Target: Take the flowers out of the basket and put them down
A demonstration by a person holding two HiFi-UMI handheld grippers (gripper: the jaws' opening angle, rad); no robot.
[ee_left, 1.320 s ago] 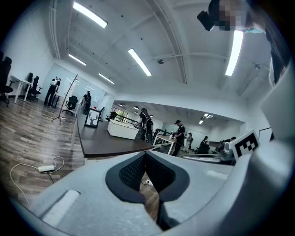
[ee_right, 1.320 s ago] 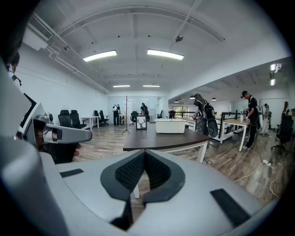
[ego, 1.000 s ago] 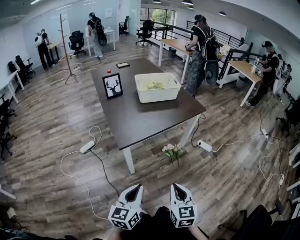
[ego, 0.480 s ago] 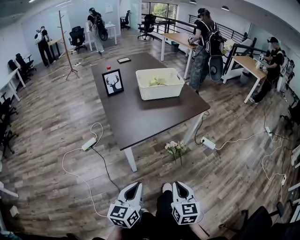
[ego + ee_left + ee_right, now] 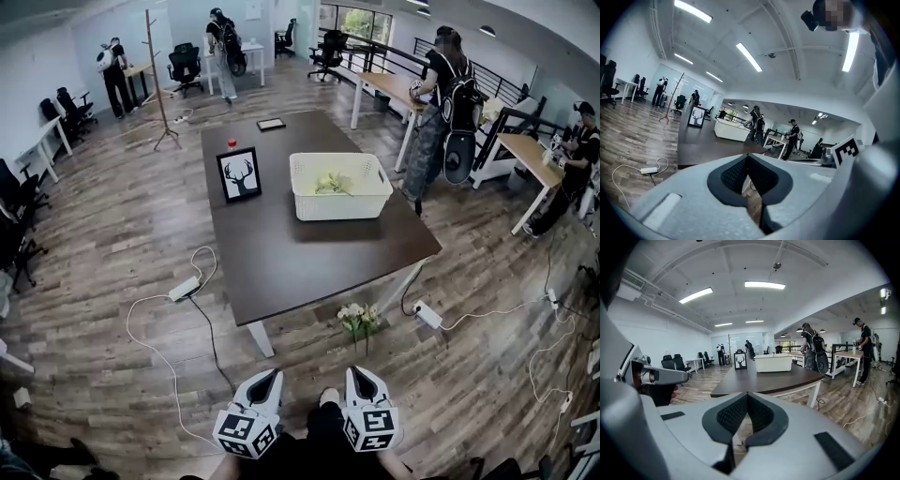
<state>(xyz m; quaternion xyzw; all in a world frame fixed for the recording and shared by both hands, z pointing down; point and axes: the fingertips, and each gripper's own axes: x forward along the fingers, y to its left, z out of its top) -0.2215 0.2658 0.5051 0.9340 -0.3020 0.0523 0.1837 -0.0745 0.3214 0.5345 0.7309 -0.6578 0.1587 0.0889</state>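
Note:
A white slatted basket (image 5: pixel 339 186) stands on the dark table (image 5: pixel 281 253), and pale green flowers (image 5: pixel 330 182) show inside it. Another small bunch of flowers (image 5: pixel 358 319) lies on the floor by the table's near leg. My left gripper (image 5: pixel 265 380) and right gripper (image 5: pixel 356 378) hang side by side at the bottom of the head view, well short of the table. Both are shut with nothing in them. The left gripper (image 5: pixel 747 156) points toward the distant basket (image 5: pixel 731 130). The right gripper (image 5: pixel 747 394) faces the basket (image 5: pixel 773 363) across the tabletop.
A framed deer picture (image 5: pixel 239 174), a small red object (image 5: pixel 231 143) and a dark tablet (image 5: pixel 271 123) share the table. A power strip (image 5: pixel 185 288) and cables trail on the wooden floor. A person with a backpack (image 5: pixel 448 103) stands behind the table; a coat stand (image 5: pixel 159 80) is at the back left.
The table and basket have come closer and shifted slightly right in the head view. Both grippers stay shut and side by side at the bottom.

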